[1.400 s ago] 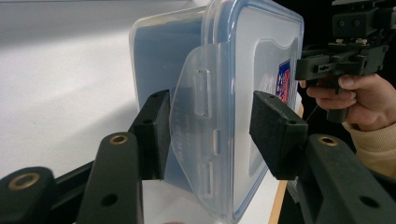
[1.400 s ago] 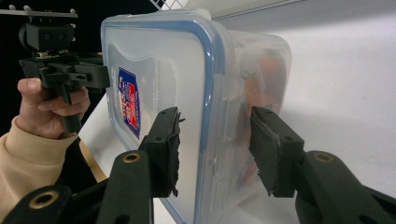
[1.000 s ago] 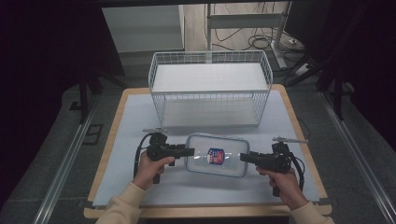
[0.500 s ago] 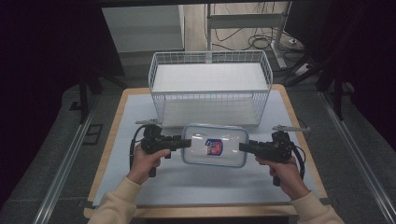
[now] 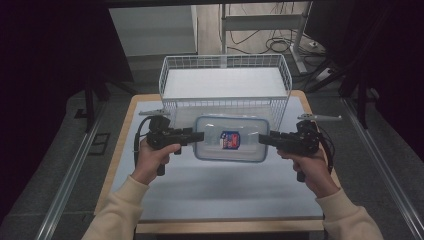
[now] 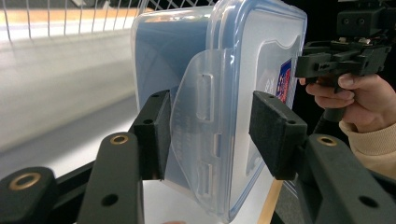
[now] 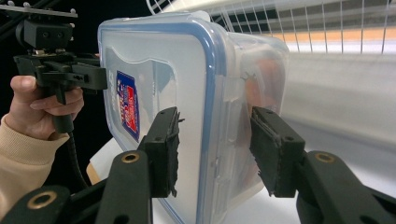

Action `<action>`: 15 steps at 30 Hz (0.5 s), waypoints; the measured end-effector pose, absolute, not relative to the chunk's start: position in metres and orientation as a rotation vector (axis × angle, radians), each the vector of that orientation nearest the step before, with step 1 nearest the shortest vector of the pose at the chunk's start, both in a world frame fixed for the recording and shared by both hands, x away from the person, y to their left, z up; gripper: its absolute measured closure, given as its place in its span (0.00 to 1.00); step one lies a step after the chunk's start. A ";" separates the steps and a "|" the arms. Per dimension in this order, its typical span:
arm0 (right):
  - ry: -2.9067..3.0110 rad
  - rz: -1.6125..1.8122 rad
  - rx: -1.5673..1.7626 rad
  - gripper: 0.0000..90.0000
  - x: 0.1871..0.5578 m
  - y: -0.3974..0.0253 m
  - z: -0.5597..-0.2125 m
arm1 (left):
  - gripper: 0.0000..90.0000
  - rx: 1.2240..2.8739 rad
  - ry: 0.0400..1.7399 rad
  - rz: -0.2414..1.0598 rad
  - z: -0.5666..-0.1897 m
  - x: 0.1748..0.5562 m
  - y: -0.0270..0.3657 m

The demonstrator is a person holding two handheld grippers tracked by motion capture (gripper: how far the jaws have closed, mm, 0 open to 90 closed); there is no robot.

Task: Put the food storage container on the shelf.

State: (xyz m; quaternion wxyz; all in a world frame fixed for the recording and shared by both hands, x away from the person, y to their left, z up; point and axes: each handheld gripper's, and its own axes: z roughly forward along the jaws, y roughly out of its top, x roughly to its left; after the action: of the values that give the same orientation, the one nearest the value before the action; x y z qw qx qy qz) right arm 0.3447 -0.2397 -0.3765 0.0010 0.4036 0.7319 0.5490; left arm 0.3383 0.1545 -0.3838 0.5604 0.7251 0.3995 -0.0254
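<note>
The plastic box (image 5: 231, 138), clear with a blue-rimmed lid and a small red and blue label on top, was held between the two grippers, one at each short end, above the counter (image 5: 210, 185). In the left gripper view its latch flap (image 6: 198, 116) sat between that gripper's two fingers (image 6: 152, 133), the lid side toward one pad and the tub side toward the other. The left gripper (image 5: 196, 136) had its fingers at a narrow spread about that end; one pad lay against the flap, while the other showed a slim gap, so a firm clamp could not be told. The right gripper (image 5: 264, 139) met the opposite end, and in the right gripper view the lid's blue rim ran down between its fingers (image 7: 163, 149), the pads close on either side of the box wall; again the contact could not be told for certain. Each gripper was carried by a hand (image 5: 152, 160) in a cream sleeve (image 5: 120, 212). Just beyond the fingertips and the box stood a white wire basket (image 5: 225, 82) at the counter's far edge, its front wall near the box's far side.
</note>
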 end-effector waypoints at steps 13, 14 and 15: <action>2.314 1.701 1.153 0.59 0.369 -0.233 -0.324 | 0.55 1.663 0.940 0.005 -0.343 0.349 0.159; 2.316 1.703 1.147 0.59 0.371 -0.232 -0.321 | 0.55 1.661 0.939 0.013 -0.339 0.350 0.160; 2.316 1.704 1.135 0.59 0.374 -0.231 -0.317 | 0.55 1.657 0.941 0.018 -0.336 0.351 0.161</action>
State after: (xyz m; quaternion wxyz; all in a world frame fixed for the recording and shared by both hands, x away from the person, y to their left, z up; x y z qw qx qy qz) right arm 0.3738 -0.2309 -0.3172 0.0251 0.3670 0.7490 0.5511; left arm 0.3513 0.1606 -0.3359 0.5794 0.7087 0.4024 0.0077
